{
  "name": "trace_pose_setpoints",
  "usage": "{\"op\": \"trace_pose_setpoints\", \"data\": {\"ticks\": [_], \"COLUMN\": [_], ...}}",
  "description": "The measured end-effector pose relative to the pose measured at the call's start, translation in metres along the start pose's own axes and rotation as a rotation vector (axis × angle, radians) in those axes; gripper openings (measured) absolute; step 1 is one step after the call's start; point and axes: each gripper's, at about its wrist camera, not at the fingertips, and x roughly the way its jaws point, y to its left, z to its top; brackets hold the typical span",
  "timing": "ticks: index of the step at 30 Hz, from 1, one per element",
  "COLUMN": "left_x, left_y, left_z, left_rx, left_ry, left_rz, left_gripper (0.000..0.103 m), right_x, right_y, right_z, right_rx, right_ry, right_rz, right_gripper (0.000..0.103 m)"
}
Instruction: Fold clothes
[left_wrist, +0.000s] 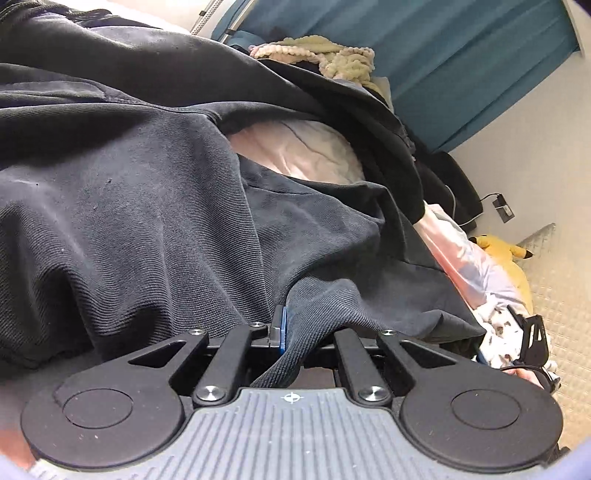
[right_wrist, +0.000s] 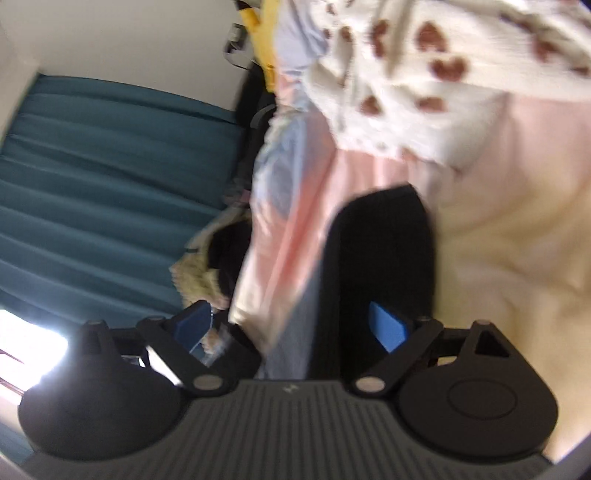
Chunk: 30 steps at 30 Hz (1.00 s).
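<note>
My right wrist view is motion-blurred, so the heart-print fabric (right_wrist: 424, 62) at upper right stays soft. On the left tool (left_wrist: 286, 326), the dark garment (left_wrist: 147, 221) buries its right finger; the garment runs off the frame's left edge.

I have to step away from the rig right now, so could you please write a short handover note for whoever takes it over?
Left claw: shut on a fold of the dark navy ribbed cotton garment, which lies spread and rumpled over the pale pink bedsheet.
Right claw: open, holding nothing; a black fabric piece lies just ahead between its blue pads. This view is blurred.
Done: the left claw has its hold; no neat fold shows yet.
Left: take a second hold with the right claw, probably, then fold the garment.
</note>
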Motion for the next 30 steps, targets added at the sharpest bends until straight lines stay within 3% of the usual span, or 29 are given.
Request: {"op": "trace_pose_setpoints", "data": {"ticks": [5,8,9,10,15,18,22,23,25,26,27,30], "left_x": [0.004,0.012,0.012,0.012,0.009,0.005,0.001,0.003,0.006,0.006,0.006,0.004], "left_y": [0.003,0.000,0.001,0.002,0.004,0.002,-0.005,-0.006,-0.006,-0.006,-0.006,-0.006], "left_z": [0.001,0.001,0.001,0.001,-0.001,-0.004,-0.008,-0.008,-0.009,-0.009,-0.009,-0.011], "left_rx": [-0.009,0.006,-0.001,-0.012,-0.007,0.034,0.087,0.099,0.109,0.115,0.121,0.130], "left_ry": [-0.015,-0.034,-0.032,-0.034,-0.052,-0.057,-0.089,-0.088,-0.074,-0.068,-0.062,-0.045], "left_rz": [-0.001,0.010,0.009,0.005,-0.004,-0.011,-0.004,0.007,0.023,0.028,0.032,0.023], "left_gripper": [0.007,0.007,0.007,0.007,0.007,0.007,0.008,0.008,0.008,0.008,0.008,0.008], "right_x": [0.025,0.037,0.040,0.042,0.036,0.027,-0.014,-0.028,-0.051,-0.058,-0.061,-0.061], "right_y": [-0.026,-0.034,-0.034,-0.035,0.004,0.069,0.166,0.181,0.183,0.177,0.163,0.085], "right_z": [0.015,0.019,0.019,0.019,0.015,0.016,0.011,0.010,0.008,0.008,0.008,0.018], "right_rx": [0.035,-0.003,-0.022,-0.042,-0.200,-0.371,-0.544,-0.572,-0.566,-0.561,-0.555,-0.371], "right_ry": [-0.026,-0.038,-0.038,-0.037,-0.077,-0.099,-0.143,-0.165,-0.206,-0.220,-0.230,-0.204], "right_rz": [0.002,-0.045,-0.066,-0.088,-0.102,0.006,0.323,0.392,0.430,0.405,0.326,0.024], "right_gripper": [0.083,0.049,0.025,0.016,0.008,0.006,0.006,0.006,0.006,0.006,0.006,0.006]}}
